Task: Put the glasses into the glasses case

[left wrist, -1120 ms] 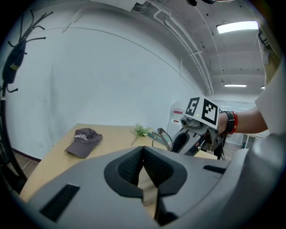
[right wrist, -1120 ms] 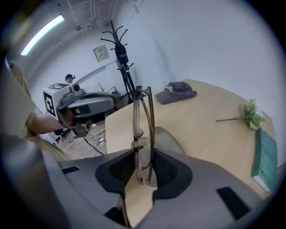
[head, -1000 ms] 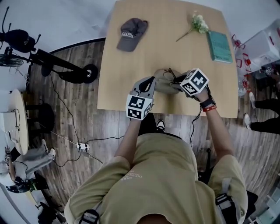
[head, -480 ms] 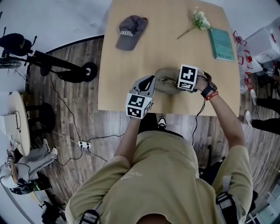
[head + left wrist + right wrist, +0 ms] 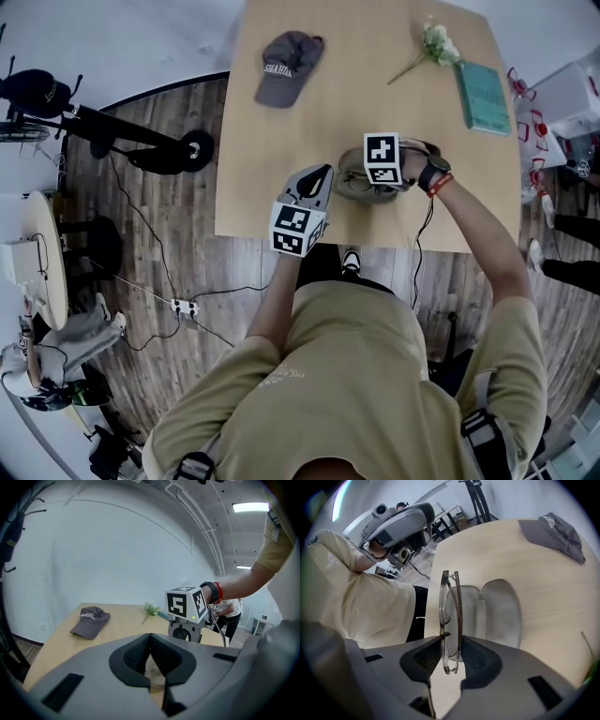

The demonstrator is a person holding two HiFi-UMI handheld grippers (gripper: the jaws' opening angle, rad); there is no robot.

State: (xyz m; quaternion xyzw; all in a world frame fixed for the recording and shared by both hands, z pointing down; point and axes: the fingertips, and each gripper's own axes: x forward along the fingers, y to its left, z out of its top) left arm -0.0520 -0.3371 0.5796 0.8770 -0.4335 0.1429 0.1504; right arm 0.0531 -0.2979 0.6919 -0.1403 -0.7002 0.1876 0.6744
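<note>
— what was on the worktop (image 5: 281, 141)?
— a grey cap (image 5: 286, 61) at the far side, well apart from the job. nearer the person lay the glasses case (image 5: 501, 615), open, with its pale lining up.
— and the tongs?
— the left tongs (image 5: 151, 637) had their tips together with nothing pinched, and sat near the case's left edge. the right tongs (image 5: 452, 643) pointed steeply down over the open case, clamped on the glasses (image 5: 451, 603).
— so where were the glasses?
— folded and held on edge in the right tongs. they were above the open case and, as far as i could judge, not yet in it.
— which step was that?
— the lowering, i'd say. the next move called for bringing the glasses down into a hollow half, lined up along its length and laid flatter, and only then easing the grip. the lid would want closing after that, perhaps with the left tongs steadying the case.
</note>
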